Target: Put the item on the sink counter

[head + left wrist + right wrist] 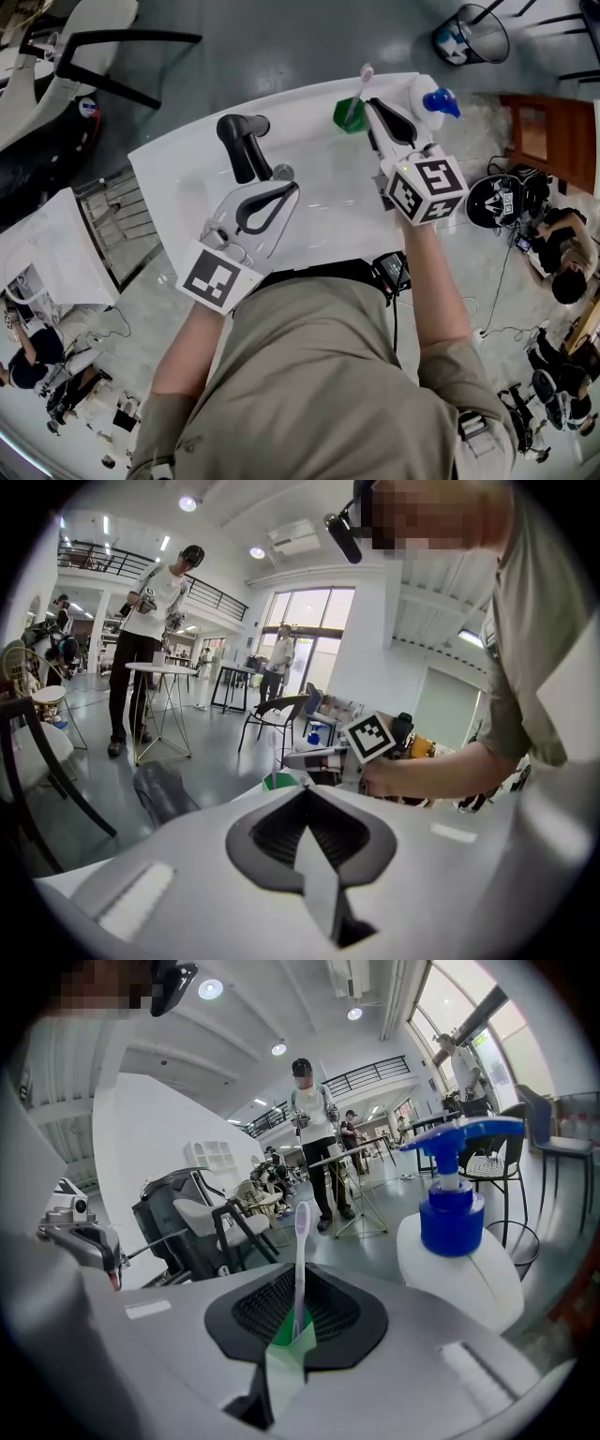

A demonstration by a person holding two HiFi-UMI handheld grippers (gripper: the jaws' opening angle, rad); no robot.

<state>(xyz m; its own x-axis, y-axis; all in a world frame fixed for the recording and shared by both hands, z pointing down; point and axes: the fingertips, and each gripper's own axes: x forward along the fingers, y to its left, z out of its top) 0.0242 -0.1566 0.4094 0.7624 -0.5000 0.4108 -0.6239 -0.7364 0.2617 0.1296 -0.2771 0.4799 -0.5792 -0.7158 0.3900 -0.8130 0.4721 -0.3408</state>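
The green cup [347, 116] [281, 1331] is standing at the far edge of the white bench [187, 178], toward its right end, with a toothbrush [362, 82] [300, 1246] sticking upright out of it, bristles on top. The right hand-held gripper [368, 103] [291, 1335] is reaching in from the near side. Its jaws are standing narrow, and in the right gripper view they are closing on the cup's near wall, the green showing between the tips and the toothbrush rising just beyond them. Whether the cup is resting on the bench or hanging just above it is not showing clearly.

A white soap bottle [424, 97] [459, 1265] with a blue pump is sitting just right of the cup, apart from it, at the bench's right corner. A black faucet [242, 142] is rising from the bench left of the cup, well apart from it.

The left hand-held gripper [292, 188] [305, 794] is hovering over the middle of the bench, just right of the faucet, its jaws pressing together with nothing between them. In the left gripper view the cup [278, 781] is peeking just over the jaw tips, with the right hand-held gripper's marker cube [373, 736] beyond it.

Past the bench, a wire bin [471, 36] is standing on the grey floor [281, 42]. People are standing and sitting around the room.
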